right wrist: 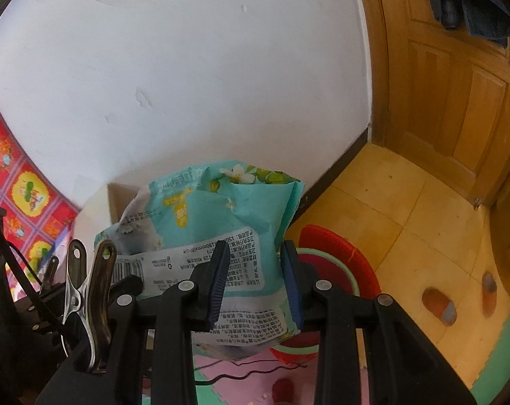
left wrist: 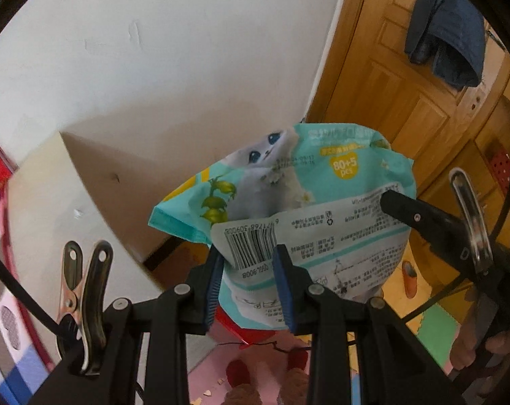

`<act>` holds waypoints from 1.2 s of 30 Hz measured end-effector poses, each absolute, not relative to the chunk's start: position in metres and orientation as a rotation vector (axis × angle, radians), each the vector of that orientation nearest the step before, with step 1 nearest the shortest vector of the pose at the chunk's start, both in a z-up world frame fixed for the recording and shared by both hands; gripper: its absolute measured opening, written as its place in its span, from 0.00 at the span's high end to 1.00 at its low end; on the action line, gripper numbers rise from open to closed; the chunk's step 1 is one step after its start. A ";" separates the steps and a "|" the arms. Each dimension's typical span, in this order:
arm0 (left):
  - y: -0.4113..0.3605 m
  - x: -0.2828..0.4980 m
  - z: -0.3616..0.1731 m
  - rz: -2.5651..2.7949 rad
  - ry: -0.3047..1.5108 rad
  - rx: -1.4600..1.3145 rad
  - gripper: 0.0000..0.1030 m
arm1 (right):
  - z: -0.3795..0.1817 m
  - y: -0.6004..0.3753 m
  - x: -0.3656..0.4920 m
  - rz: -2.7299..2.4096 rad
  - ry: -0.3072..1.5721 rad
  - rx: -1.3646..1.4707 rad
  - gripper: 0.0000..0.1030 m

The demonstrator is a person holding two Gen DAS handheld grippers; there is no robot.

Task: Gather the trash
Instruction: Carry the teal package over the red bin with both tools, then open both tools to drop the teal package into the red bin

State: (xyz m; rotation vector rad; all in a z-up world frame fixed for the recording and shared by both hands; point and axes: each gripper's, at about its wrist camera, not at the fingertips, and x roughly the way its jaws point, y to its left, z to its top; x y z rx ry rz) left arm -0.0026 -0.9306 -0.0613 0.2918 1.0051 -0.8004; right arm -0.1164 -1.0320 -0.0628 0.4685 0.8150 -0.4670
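A crumpled teal wet-wipe packet with a white kitten picture and a barcode hangs in the air between both grippers. My left gripper is shut on its lower edge by the barcode. My right gripper is shut on the same packet, its blue pads on either side of the printed back panel. The right gripper's black finger shows in the left wrist view at the packet's right edge. A red bin with a green inner rim stands on the floor right below the packet.
A white wall stands straight ahead and a beige cardboard box to the left. A wooden door with a dark garment hanging on it is at the right. Slippers lie on the yellow tile and foam mats.
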 end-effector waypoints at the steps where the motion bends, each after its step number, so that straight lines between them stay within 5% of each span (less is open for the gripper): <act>1: -0.933 -0.001 -0.066 -0.799 1.012 0.293 0.70 | -0.066 -1.036 -0.116 -0.466 0.820 0.475 0.68; 19: -0.999 -0.006 -0.161 -0.734 1.170 0.368 0.70 | -0.163 -1.120 -0.113 -0.423 1.007 0.472 0.68; 36: -1.014 -0.023 -0.163 -0.733 1.203 0.379 0.58 | -0.178 -1.130 -0.109 -0.373 1.064 0.461 0.66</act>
